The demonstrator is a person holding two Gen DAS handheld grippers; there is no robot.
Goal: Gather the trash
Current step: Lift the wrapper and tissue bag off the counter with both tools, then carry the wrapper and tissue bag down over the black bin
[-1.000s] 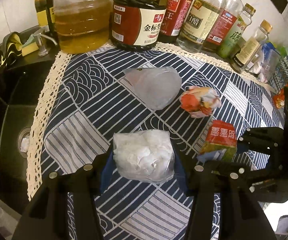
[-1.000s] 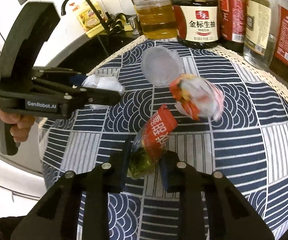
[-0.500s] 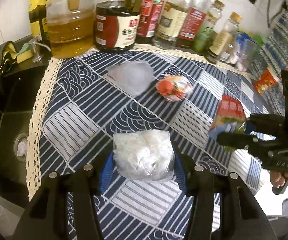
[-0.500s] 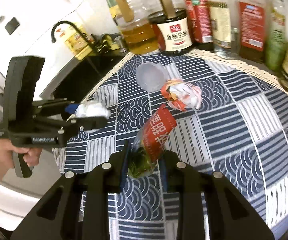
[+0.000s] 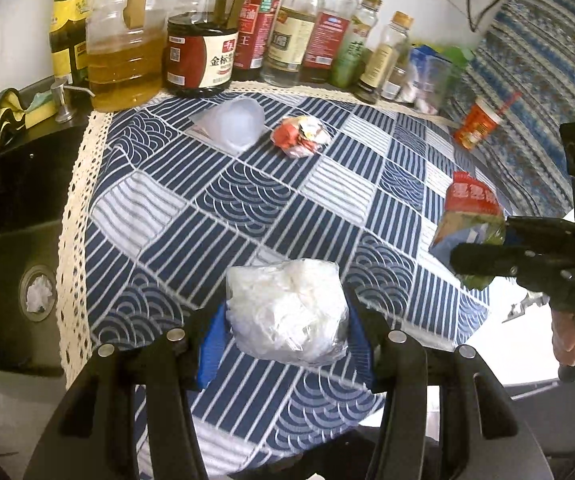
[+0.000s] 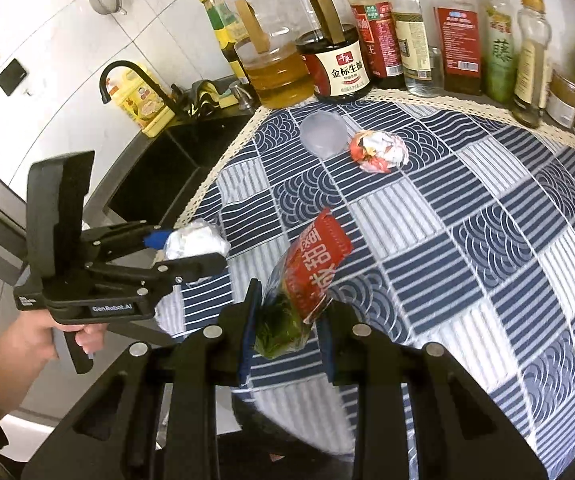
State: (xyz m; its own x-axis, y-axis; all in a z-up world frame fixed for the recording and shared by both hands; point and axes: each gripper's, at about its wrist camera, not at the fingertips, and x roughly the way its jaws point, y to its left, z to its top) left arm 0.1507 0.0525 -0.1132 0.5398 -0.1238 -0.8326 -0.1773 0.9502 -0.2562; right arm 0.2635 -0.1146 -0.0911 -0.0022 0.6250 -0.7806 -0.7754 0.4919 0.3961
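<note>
My left gripper (image 5: 285,340) is shut on a clear bag stuffed with white crumpled paper (image 5: 287,312), held above the near edge of the blue patterned cloth (image 5: 247,208). From the right wrist that same gripper (image 6: 191,246) and its bag (image 6: 195,242) show at the left. A red and green snack packet (image 6: 303,284) is pinched in my right gripper (image 6: 287,340), which is shut on it; the packet (image 5: 469,220) also shows at the right of the left wrist view. A crumpled red and white wrapper (image 5: 301,136) and a translucent plastic cup on its side (image 5: 233,124) lie on the cloth further back.
Several oil, soy sauce and vinegar bottles (image 5: 203,52) line the back of the counter. A black sink (image 5: 15,264) with white tissue in its drain lies left of the cloth. A red cup (image 5: 477,124) stands at the far right. A black tap (image 6: 127,76) rises behind the sink.
Both grippers have pulled back and risen from the cloth with their loads, so more of the cloth and bottles shows. The right gripper with the packet has drawn away to the right.
</note>
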